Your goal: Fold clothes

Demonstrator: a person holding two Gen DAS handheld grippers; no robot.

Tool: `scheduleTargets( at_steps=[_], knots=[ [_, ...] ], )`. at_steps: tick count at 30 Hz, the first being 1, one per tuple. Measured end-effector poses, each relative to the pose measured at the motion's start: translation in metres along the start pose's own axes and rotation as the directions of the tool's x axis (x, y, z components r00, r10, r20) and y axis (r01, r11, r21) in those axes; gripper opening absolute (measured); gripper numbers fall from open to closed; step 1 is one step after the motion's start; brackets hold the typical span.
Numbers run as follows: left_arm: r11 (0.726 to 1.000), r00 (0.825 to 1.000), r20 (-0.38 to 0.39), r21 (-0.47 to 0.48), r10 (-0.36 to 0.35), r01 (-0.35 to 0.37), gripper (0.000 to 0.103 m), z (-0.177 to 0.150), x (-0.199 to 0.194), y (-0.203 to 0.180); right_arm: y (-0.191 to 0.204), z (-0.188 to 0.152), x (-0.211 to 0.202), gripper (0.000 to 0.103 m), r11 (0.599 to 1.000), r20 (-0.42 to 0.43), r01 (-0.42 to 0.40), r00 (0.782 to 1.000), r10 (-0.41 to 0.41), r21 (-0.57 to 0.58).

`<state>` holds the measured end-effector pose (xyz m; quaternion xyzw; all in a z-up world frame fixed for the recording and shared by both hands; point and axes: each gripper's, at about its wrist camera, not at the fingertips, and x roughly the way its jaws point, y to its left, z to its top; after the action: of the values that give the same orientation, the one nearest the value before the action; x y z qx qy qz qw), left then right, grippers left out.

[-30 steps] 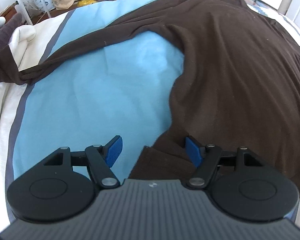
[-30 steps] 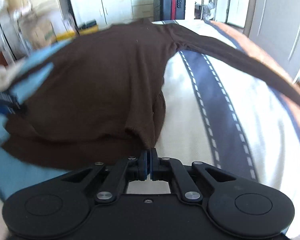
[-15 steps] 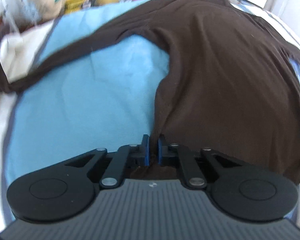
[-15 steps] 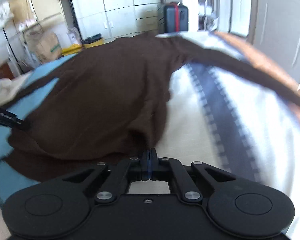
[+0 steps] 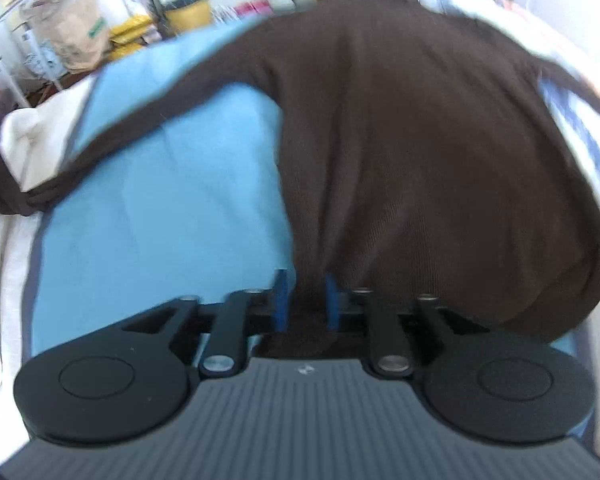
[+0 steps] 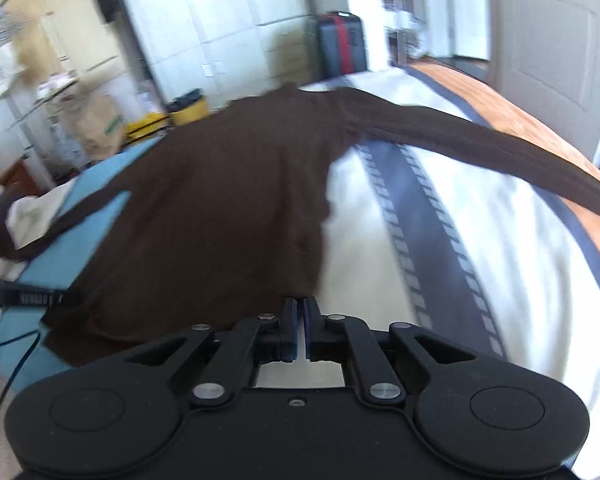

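- Lying across the bed (image 5: 148,208), the brown sweater (image 5: 420,152) covers the blue sheet panel toward the right, with one sleeve (image 5: 112,140) trailing off to the left edge.
- At the sweater's near left hem, the left gripper (image 5: 305,300) has fabric bunched between its blue fingers (image 5: 281,300), which are spreading apart and no longer pinch it.
- Farther right, the right gripper (image 6: 299,330) sits at the hem's other corner, its fingers (image 6: 290,330) parting slightly with a thin gap; whether cloth remains between them is unclear.
- On the far right, another sleeve (image 6: 500,152) stretches across the striped bedding (image 6: 432,240).
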<state>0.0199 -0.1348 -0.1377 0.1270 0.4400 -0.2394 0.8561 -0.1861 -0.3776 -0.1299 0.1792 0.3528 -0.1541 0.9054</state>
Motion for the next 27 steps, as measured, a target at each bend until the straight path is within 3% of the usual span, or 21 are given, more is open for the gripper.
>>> scheduleTargets(
  at_steps=[1,3,7,10,12,14,15,16,18,20,22,23,24,27],
  knots=[
    [1.000,0.999,0.042,-0.029,0.011,-0.010,0.048,0.005,-0.010,0.012,0.006,0.002,0.001,0.013,0.999,0.003,-0.023,1.000,0.023,-0.023],
    [0.991,0.989,0.104,-0.097,0.103,-0.093,0.063,0.019,-0.026,0.045,0.022,0.010,0.007,0.023,0.996,0.000,-0.053,0.999,0.053,-0.076],
    [0.930,0.948,0.082,-0.236,0.307,-0.281,0.073,0.046,-0.018,0.127,0.054,0.029,0.019,0.024,0.983,0.008,-0.096,0.995,0.098,-0.155],
    [0.849,0.909,-0.015,-0.349,0.417,-0.396,0.073,0.061,0.015,0.192,0.076,0.043,0.035,0.026,0.972,0.005,-0.160,0.987,0.163,-0.175],
    [0.767,0.868,-0.118,-0.421,0.482,-0.483,0.073,0.063,0.042,0.228,0.091,0.050,0.046,0.028,0.962,0.001,-0.191,0.981,0.195,-0.193],
    [0.720,0.860,-0.183,-0.481,0.476,-0.500,0.073,0.065,0.067,0.253,0.109,0.055,0.059,0.028,0.953,-0.006,-0.211,0.977,0.215,-0.219],
    [0.704,0.862,-0.202,-0.505,0.465,-0.499,0.073,0.065,0.079,0.261,0.116,0.056,0.065,0.028,0.949,-0.012,-0.218,0.975,0.221,-0.228],
    [0.680,0.852,-0.224,-0.522,0.473,-0.515,0.073,0.066,0.090,0.264,0.121,0.058,0.070,0.028,0.946,-0.019,-0.226,0.974,0.228,-0.233],
    [0.623,0.808,-0.258,-0.528,0.530,-0.577,0.083,0.072,0.111,0.261,0.129,0.059,0.077,0.028,0.939,-0.033,-0.243,0.970,0.243,-0.241],
    [0.591,0.770,-0.229,-0.524,0.596,-0.614,0.082,0.079,0.128,0.245,0.135,0.059,0.083,0.030,0.933,-0.046,-0.252,0.968,0.248,-0.256],
    [0.620,0.769,-0.186,-0.491,0.611,-0.612,0.050,0.083,0.140,0.232,0.137,0.059,0.087,0.031,0.929,-0.049,-0.242,0.970,0.238,-0.281],
    [0.640,0.774,-0.173,-0.470,0.609,-0.608,0.013,0.085,0.146,0.226,0.135,0.061,0.089,0.031,0.926,-0.049,-0.236,0.972,0.232,-0.295],
    [0.648,0.776,-0.159,-0.463,0.610,-0.604,0.006,0.085,0.146,0.222,0.134,0.062,0.091,0.032,0.924,-0.050,-0.229,0.973,0.225,-0.307],
    [0.666,0.778,-0.100,-0.457,0.621,-0.590,0.006,0.090,0.137,0.214,0.126,0.067,0.102,0.032,0.922,-0.067,-0.219,0.976,0.208,-0.319]
  ],
)
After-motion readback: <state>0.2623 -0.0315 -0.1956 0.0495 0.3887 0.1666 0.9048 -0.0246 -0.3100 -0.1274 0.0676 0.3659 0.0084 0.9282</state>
